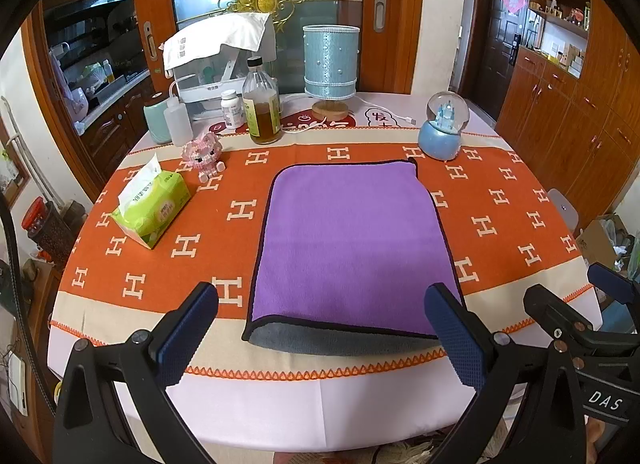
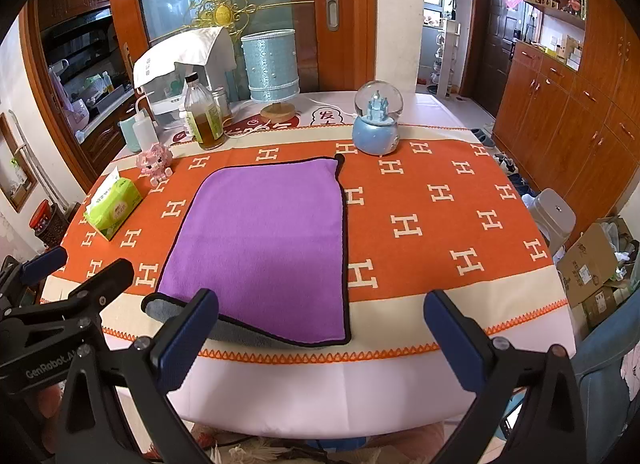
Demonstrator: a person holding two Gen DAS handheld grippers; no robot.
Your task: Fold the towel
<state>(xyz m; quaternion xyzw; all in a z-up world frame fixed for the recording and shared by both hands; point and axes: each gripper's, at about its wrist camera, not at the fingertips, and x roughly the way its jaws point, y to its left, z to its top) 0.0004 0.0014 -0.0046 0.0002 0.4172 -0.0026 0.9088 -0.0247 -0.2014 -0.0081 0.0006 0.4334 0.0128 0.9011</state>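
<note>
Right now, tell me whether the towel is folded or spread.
Folded: the purple towel lies doubled, its grey underlayer sticking out at the near edge.

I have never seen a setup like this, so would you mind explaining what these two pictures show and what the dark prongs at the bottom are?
There is no robot here: a person holds a two-finger gripper in each hand, and each gripper carries a fisheye camera looking forward along its fingers. One picture comes from the left gripper, the other from the right gripper. The prongs are their padded fingers, spread open and holding nothing; each view also catches the other gripper at its edge. On the orange tablecloth lies a purple towel, its gray underside showing at the near edge. Around it stand a tissue pack, a pink toy, a bottle of brown liquid, a blue lamp and a snow globe.
</note>
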